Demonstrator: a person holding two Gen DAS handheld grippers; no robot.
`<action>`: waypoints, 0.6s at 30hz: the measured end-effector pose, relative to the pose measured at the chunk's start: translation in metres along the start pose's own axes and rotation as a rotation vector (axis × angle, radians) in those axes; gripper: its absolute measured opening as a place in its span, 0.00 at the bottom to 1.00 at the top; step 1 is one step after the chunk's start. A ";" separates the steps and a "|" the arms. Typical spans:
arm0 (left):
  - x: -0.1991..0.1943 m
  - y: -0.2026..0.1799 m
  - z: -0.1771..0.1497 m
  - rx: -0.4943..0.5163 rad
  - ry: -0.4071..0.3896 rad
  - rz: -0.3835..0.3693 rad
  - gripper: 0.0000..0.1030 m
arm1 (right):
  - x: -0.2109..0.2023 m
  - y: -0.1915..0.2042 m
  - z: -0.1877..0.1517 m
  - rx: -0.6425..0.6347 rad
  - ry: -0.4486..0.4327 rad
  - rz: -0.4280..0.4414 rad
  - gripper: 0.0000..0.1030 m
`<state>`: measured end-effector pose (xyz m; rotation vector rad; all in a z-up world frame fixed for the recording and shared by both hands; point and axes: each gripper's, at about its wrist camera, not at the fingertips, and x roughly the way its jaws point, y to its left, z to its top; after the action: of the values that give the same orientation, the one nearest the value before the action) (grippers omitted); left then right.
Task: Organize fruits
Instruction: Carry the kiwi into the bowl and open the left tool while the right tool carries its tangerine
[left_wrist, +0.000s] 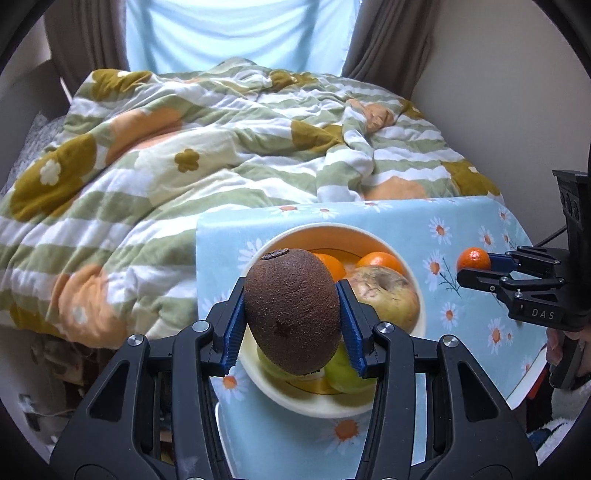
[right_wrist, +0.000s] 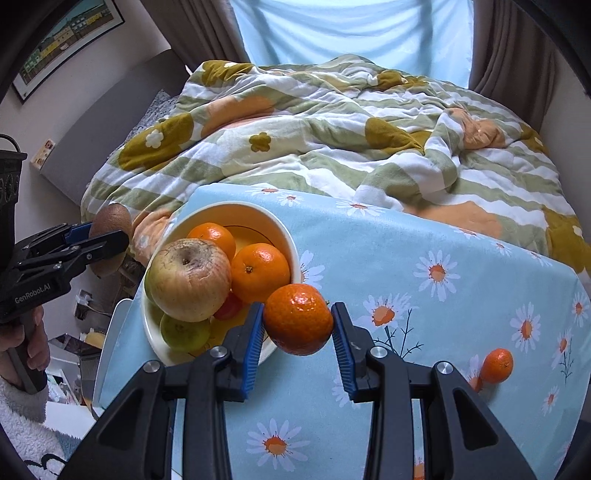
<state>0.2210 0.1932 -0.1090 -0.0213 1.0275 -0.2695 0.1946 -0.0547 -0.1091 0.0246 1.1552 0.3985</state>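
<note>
You see a brown kiwi between blue pads, an orange mandarin, a cream bowl, a pale blue daisy-printed tablecloth, and a green-and-white striped quilt with mustard and peach flowers.

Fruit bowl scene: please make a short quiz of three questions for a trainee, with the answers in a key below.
1. True or false: the left gripper is empty.
2. Which fruit is between the pads of the right gripper?
A. a green apple
B. a mandarin
C. a kiwi
3. Fill in the missing word: one small mandarin lies alone on the ______ tablecloth, outside the bowl.

Key:
1. False. It is shut on a brown kiwi, seen above the bowl in the left wrist view.
2. B. The held mandarin is gripped beside the bowl, which already contains a wrinkled apple and two mandarins.
3. Daisy (blue, flower-printed).
</note>
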 end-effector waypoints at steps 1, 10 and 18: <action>0.006 0.004 0.002 0.007 0.006 -0.005 0.50 | 0.002 0.000 0.000 0.010 0.000 -0.007 0.33; 0.059 0.018 0.012 0.051 0.060 -0.043 0.50 | 0.016 -0.002 -0.003 0.083 0.004 -0.042 0.33; 0.069 0.021 0.018 0.056 0.050 -0.061 0.51 | 0.018 -0.006 -0.010 0.123 0.009 -0.050 0.33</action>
<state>0.2746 0.1960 -0.1605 0.0050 1.0696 -0.3558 0.1936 -0.0560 -0.1305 0.1015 1.1854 0.2833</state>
